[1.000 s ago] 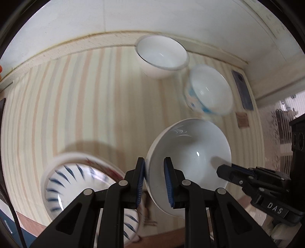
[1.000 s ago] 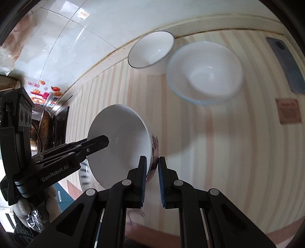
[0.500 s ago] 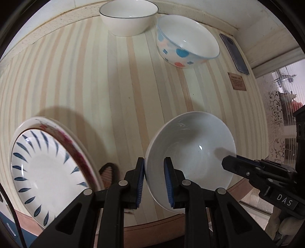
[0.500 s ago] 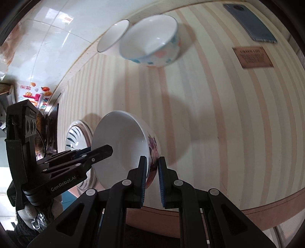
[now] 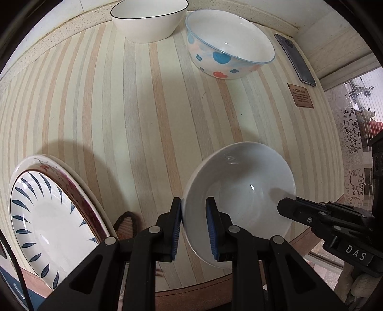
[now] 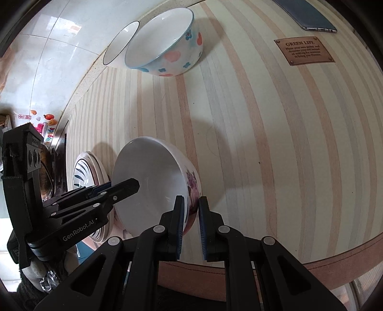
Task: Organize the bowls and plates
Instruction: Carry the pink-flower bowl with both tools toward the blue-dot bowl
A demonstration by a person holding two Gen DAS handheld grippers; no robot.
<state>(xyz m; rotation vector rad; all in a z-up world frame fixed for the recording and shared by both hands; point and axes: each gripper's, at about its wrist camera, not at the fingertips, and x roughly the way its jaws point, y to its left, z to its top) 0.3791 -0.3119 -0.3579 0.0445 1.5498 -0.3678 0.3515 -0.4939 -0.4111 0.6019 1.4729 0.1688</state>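
Note:
Both grippers hold one white bowl with purple flowers on its outside (image 5: 241, 189) (image 6: 153, 181), tilted above the striped table's near edge. My left gripper (image 5: 193, 210) is shut on its left rim. My right gripper (image 6: 191, 205) is shut on the opposite rim; its fingers (image 5: 301, 210) show at the right in the left wrist view. A plate with blue leaf marks (image 5: 43, 215) (image 6: 81, 167) lies stacked on a larger flowered plate (image 5: 71, 181) at the near left. A plain white bowl (image 5: 148, 21) (image 6: 119, 43) and a bowl with blue and pink spots (image 5: 227, 47) (image 6: 167, 45) stand at the back.
A phone (image 5: 295, 59) (image 6: 308, 14) lies at the far right by the wall. A small brown plaque (image 5: 302, 95) (image 6: 304, 51) is fixed to the tabletop (image 5: 143, 107). The table's curved front edge (image 6: 311, 260) runs just under the grippers. A tiled wall (image 6: 59, 47) backs the table.
Both grippers have drawn back toward the table's near edge with the bowl between them. The back bowls look farther away and the stacked plates show fully at the left.

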